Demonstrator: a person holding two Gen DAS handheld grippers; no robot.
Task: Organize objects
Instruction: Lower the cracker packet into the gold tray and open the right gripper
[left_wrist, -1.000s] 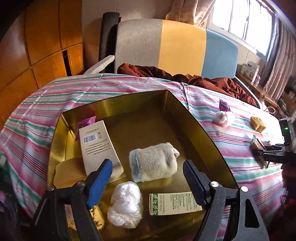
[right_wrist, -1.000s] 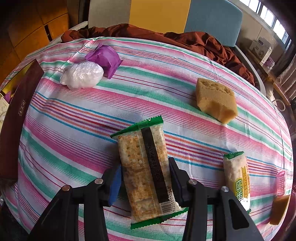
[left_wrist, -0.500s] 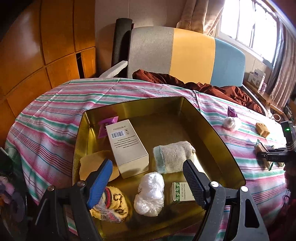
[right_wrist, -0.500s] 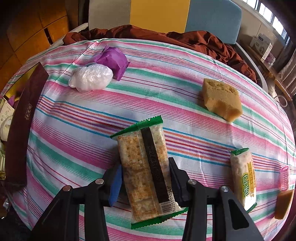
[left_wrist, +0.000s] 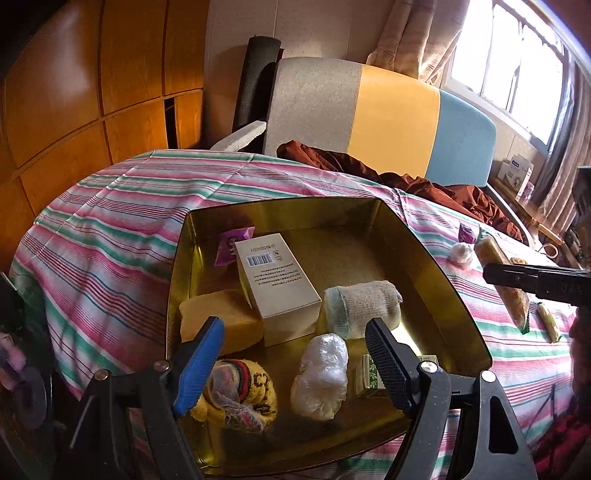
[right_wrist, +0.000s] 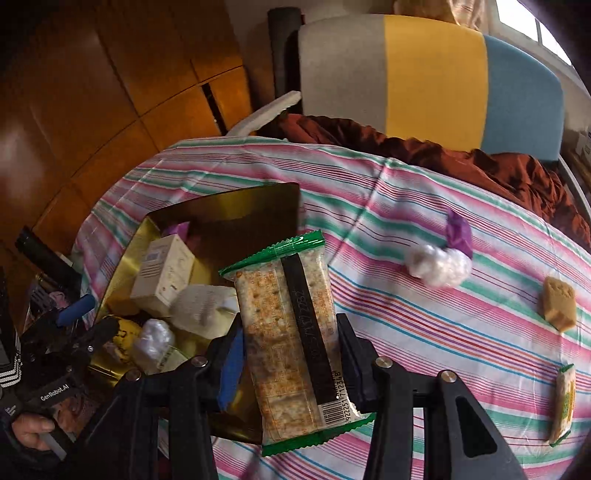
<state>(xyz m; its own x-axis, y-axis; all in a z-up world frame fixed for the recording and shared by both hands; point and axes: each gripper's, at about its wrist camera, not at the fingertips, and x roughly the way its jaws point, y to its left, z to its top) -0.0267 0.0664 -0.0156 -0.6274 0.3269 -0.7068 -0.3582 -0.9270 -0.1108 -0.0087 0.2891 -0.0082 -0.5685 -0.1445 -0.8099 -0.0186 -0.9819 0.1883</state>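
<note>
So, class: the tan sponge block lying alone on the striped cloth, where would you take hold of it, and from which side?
Grip the tan sponge block across its two flat side faces, about midway along, coming down from above. It lies flat on the striped cloth with open space all round, so a hand-held gripper's fingers can drop down either side. Being a soft-looking block, it probably needs only a light squeeze.

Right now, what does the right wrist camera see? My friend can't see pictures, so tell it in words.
The right gripper has its jaws shut on a green-edged cracker packet, held up beside a gold tin tray already full of small things. On the striped tablecloth lie a plastic ball, a purple packet, a yellow sponge and another snack packet.
</note>
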